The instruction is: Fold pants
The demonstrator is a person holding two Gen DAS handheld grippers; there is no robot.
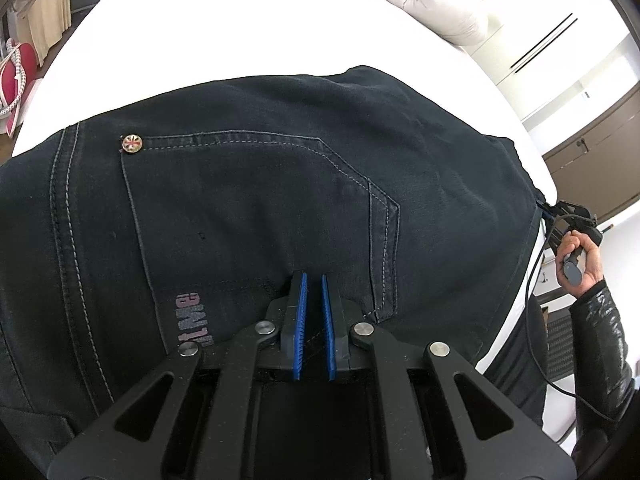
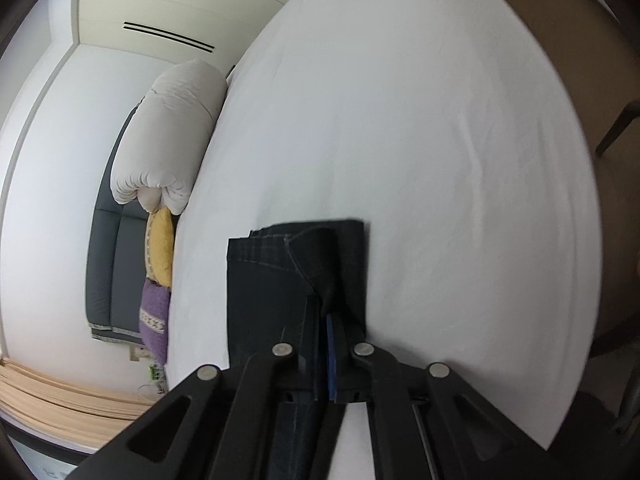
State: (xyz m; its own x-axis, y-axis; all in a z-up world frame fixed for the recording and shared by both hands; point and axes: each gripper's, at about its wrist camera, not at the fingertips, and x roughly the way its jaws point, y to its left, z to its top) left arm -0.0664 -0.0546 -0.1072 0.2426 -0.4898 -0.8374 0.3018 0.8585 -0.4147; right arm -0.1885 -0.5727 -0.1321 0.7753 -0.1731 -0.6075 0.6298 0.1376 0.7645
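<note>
So, left wrist view first: the left claw (image 1: 314,284) sits low over the seat of the pants (image 1: 256,200), right by the back pocket (image 1: 256,216) with its rivet (image 1: 132,143). The blue pads (image 1: 301,320) are close together with a narrow gap — can't tell if any denim is pinched between them, so I won't call it. The dark denim lies spread and fairly flat on the white bed (image 1: 240,32), stitching pale, some faded lettering near the pocket. Off to the right edge a hand (image 1: 580,258) works the other tool at the waistband end.

Right wrist view: the right claw (image 2: 322,308) is clenched on a bunched edge of the pants (image 2: 272,280), fabric pulled up between the pads. Beyond it the garment looks stacked in 2 or so layers with a square end, resting on the bed (image 2: 400,120).

My guess — mid-fold, one edge gripped. Next move needs that edge carried across and laid down evenly.
</note>
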